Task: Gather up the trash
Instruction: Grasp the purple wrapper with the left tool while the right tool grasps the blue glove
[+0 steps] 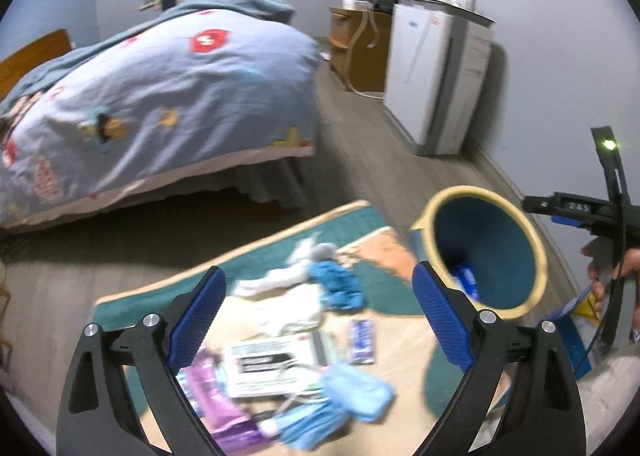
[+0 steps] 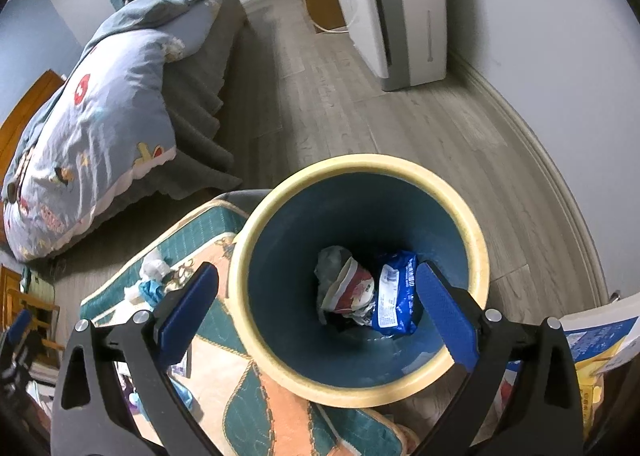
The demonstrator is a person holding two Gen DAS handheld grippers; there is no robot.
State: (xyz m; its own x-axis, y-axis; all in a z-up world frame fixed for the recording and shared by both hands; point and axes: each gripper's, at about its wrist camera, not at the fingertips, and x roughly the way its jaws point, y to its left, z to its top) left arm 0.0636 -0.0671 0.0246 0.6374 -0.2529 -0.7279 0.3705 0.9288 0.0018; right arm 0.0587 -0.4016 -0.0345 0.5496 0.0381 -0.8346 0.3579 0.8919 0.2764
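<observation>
Home bedroom: bed (image 1: 160, 95), rug (image 1: 360, 223)

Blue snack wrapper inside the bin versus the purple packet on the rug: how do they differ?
The blue snack wrapper lies at the bottom of the round teal bin with the cream rim, beside crumpled grey-and-red trash; the purple plastic packet still lies on the teal-and-peach rug among loose litter. The wrapper looks sharp with white print; the packet is blurred. Neither is held by any jaws.

You see the bin (image 2: 360, 280) on the rug (image 2: 256, 396) at your 12 | wrappers (image 2: 394, 296) lie in the bin | trash pile (image 1: 304, 336) on the rug at 9 | bed (image 2: 100, 127) at 10.
</observation>
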